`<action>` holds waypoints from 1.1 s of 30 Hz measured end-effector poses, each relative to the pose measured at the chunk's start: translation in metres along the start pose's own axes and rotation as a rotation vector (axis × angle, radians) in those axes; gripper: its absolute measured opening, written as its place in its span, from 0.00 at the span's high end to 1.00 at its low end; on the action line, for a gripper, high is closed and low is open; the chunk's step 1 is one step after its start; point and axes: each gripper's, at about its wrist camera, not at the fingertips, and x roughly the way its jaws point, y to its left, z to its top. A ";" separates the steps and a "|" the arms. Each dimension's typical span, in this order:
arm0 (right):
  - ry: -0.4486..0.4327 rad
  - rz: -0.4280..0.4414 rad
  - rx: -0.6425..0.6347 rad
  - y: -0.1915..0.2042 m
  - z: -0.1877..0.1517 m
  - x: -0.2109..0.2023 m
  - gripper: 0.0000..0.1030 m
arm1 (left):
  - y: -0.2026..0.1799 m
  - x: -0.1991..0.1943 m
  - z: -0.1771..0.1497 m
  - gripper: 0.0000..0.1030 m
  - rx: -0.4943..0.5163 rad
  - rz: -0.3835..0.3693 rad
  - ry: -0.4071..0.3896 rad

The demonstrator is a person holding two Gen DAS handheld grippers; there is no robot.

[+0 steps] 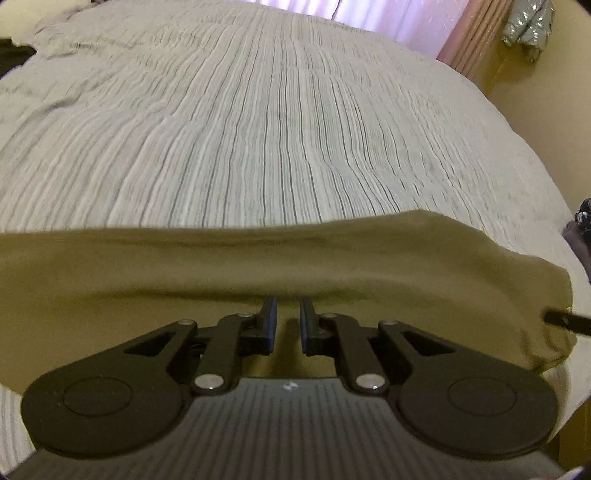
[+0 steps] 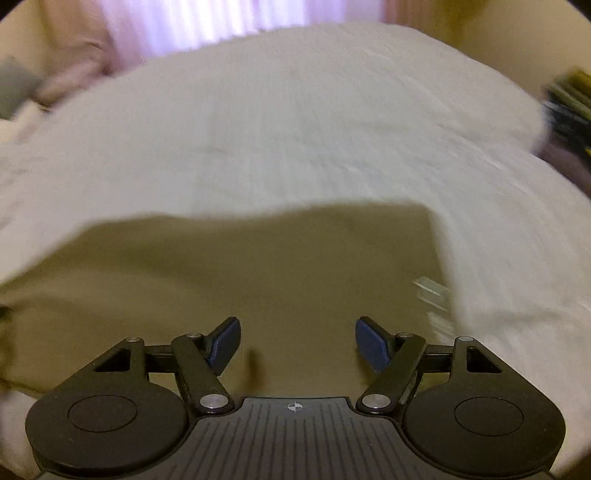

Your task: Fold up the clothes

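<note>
An olive garment [image 1: 258, 258] lies folded across the near part of the bed as a long band. My left gripper [image 1: 288, 301] points down at its near fold. The blue pads [image 1: 271, 321] stand a narrow gap apart and their tips are hidden under the fold's edge. I see no cloth pinched between the pads. In the right wrist view the same garment [image 2: 277, 266] fills the foreground, blurred. My right gripper [image 2: 297, 325] hangs over it, open wide, with nothing between its fingers. A thin black bar [image 1: 569, 323] reaches in at the garment's right end.
The bed carries a pale ribbed cover [image 1: 258, 129] that stretches far beyond the garment. Pink curtains [image 1: 469, 40] and a hanging padded jacket [image 1: 528, 29] are at the back right. A stack of dark clothes [image 2: 569, 107] sits off the bed's right side.
</note>
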 end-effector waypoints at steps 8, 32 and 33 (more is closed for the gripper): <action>0.035 0.295 -0.231 0.122 0.028 0.036 0.53 | 0.021 -0.030 -0.012 0.92 -0.068 0.043 0.020; 0.210 0.263 -0.237 0.234 0.078 0.115 0.72 | 0.069 0.015 0.062 0.93 0.032 -0.077 0.129; 0.210 0.246 -0.245 0.240 0.080 0.124 0.72 | 0.072 0.020 0.066 0.93 0.030 -0.079 0.125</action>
